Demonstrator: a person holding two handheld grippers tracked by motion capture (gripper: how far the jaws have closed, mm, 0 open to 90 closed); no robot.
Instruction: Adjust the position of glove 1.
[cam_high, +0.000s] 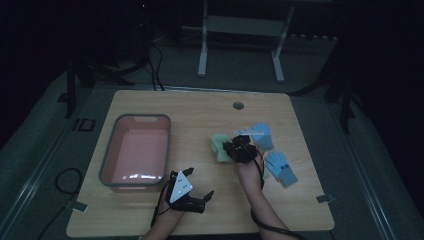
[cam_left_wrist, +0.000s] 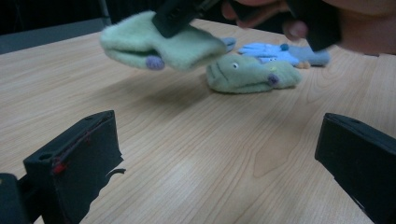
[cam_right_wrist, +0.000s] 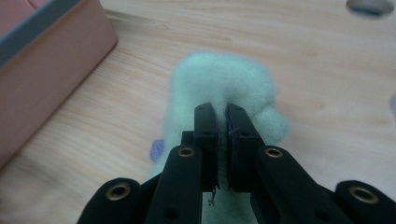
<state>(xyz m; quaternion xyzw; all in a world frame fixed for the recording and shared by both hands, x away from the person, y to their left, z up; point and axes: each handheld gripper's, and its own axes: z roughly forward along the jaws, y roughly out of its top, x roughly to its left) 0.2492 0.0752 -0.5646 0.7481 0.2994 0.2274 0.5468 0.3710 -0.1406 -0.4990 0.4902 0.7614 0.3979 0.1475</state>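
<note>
green mitten (cam_right_wrist: 224, 88) in right claw (cam_right_wrist: 222, 116)

High view is really dim, room around the table (cam_high: 200, 107) nearly black, just a small glare streak inside the pink bin (cam_high: 135, 150). Both gripper views are brighter. The lifted green mitten (cam_left_wrist: 163, 44) looks motion-blurred with a soft shadow beneath it, and the other one's background is out of focus.

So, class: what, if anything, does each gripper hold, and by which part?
The right gripper pinches a green mitten by its upper fabric, lifted off the table; the left gripper holds nothing.
</note>
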